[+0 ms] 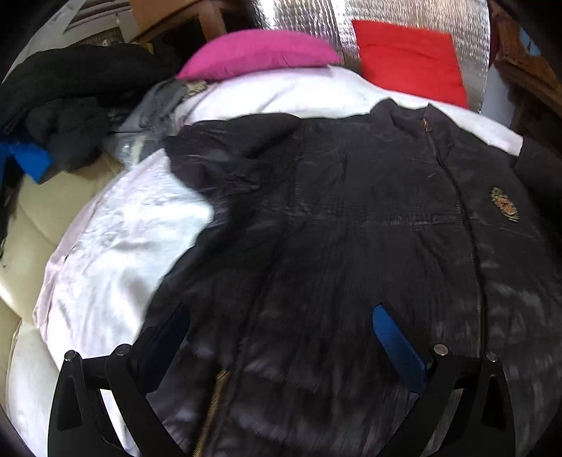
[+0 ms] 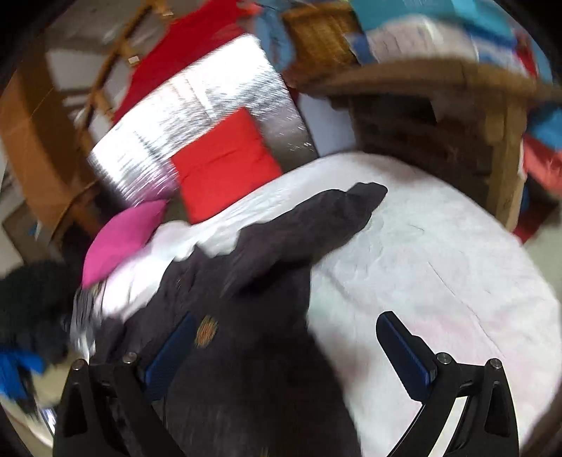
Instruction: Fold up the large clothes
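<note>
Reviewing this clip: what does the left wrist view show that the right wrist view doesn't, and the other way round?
Only the left wrist view shows the jacket's zipper running up to the collar, and the grey garment beside the dark clothes pile.

Only the right wrist view shows the jacket's sleeve stretched out across the sheet, plus the wicker basket on a wooden shelf.

Both show the black jacket spread on the white sheet, its gold emblem, the pink cushion, the red cushion, and an open claw, left and right.
</note>
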